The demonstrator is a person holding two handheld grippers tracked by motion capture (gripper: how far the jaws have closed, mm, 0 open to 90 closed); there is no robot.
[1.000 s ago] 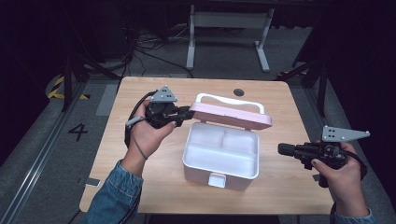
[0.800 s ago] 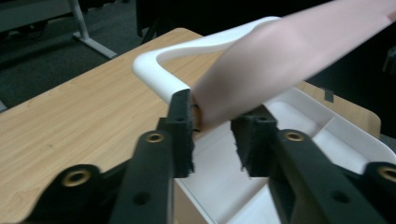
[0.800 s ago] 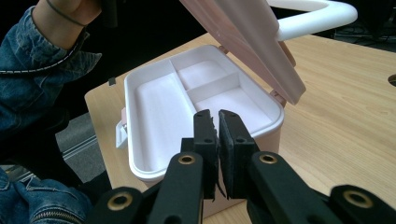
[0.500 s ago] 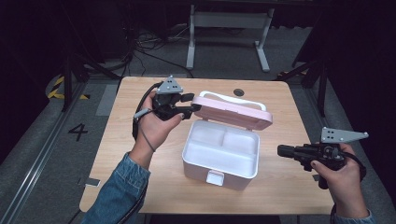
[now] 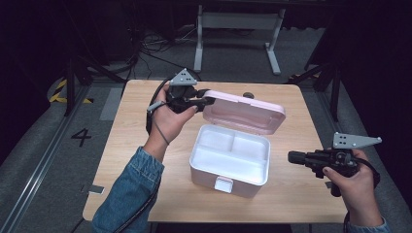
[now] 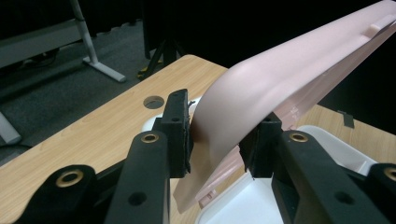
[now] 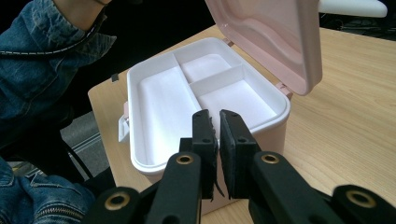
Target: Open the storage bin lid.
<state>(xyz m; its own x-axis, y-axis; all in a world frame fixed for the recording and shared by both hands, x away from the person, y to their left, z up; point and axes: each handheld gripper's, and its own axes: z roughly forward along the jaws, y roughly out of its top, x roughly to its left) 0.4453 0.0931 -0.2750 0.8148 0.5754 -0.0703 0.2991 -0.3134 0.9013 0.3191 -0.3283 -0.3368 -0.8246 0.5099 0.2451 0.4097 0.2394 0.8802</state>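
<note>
Left fingers [image 6: 180, 128]: straddling the pink lid's [image 5: 243, 110] corner, just closing; whether both pads press cannot be told.
Left gripper [image 5: 201, 101]: held level at the lid's left end.
Right gripper [image 7: 218, 140]: fingers nearly together, empty, aimed at the box.
Storage box [image 5: 231, 159]: white, open, three compartments, mid-table [image 5: 131, 141].

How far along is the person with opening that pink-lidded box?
Mostly done: the pink lid stands raised, hinged back over the white box, whose compartments look empty. In hand: the left gripper has the lid's edge between its jaws. The right gripper waits beside the box, holding nothing. Left: letting go.
</note>
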